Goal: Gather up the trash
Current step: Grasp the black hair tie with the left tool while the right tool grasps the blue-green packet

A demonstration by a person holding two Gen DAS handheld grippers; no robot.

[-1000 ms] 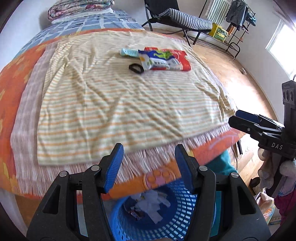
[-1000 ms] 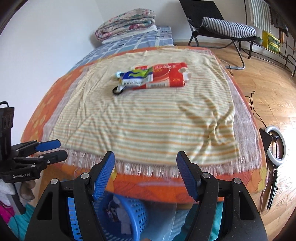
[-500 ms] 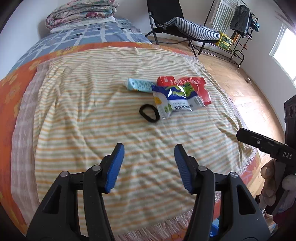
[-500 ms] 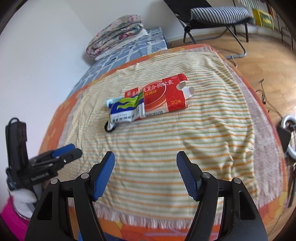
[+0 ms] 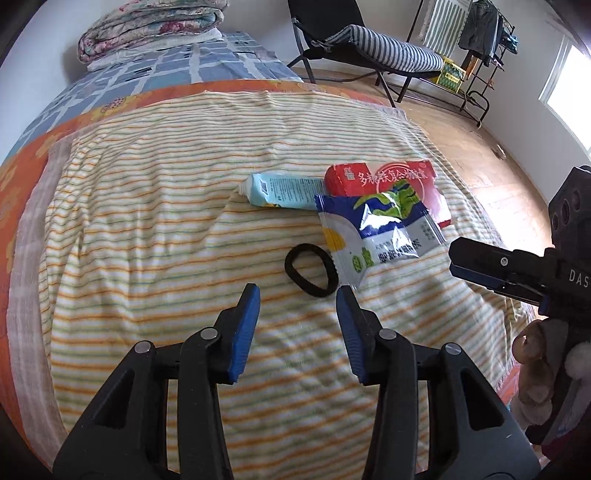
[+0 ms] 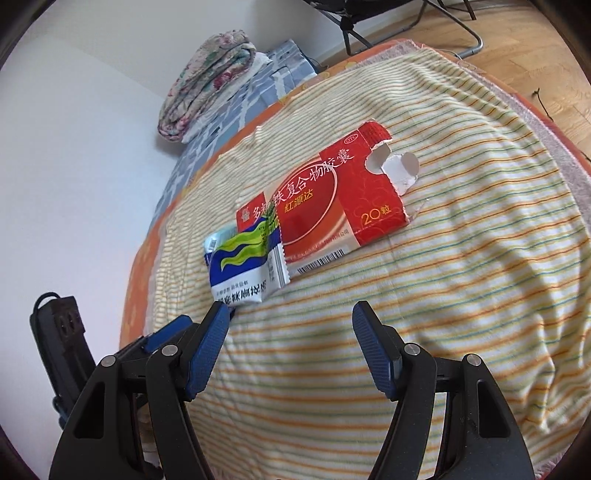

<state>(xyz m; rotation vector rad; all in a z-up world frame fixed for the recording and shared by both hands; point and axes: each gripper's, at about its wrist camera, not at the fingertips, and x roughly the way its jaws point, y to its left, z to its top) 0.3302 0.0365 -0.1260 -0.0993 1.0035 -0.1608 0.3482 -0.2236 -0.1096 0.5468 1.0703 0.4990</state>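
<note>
While both grippers hang over the striped blanket, the trash lies bunched in one cluster on the bed.

Left gripper (image 5: 298, 291): fingers spread wide, holding nothing, just near of the black hair tie (image 5: 311, 270).
Right gripper (image 6: 291, 314): fingers wide apart and empty, its left fingertip just near of the foil packet (image 6: 245, 266); in the left wrist view it shows at the right edge (image 5: 461, 258).
Trash cluster: the red carton (image 6: 332, 210) lies flat with its torn flap toward the far right; the foil packet overlaps the carton's near-left end; the pale blue tube (image 5: 282, 190) lies just left of the carton, its right end under the packet; the hair tie touches or nearly touches the packet's near-left corner.
Open room: bare blanket (image 5: 147, 229) stretches left and near of the cluster, and to the right of the carton.
Edges: an orange bedspread (image 5: 22, 162) borders the blanket on the left; the blanket's right edge drops to wooden floor (image 5: 491, 170).
Room: folded quilts (image 5: 147, 26) at the far end of the bed, a striped lounge chair (image 5: 376, 44) beyond, white walls.
</note>
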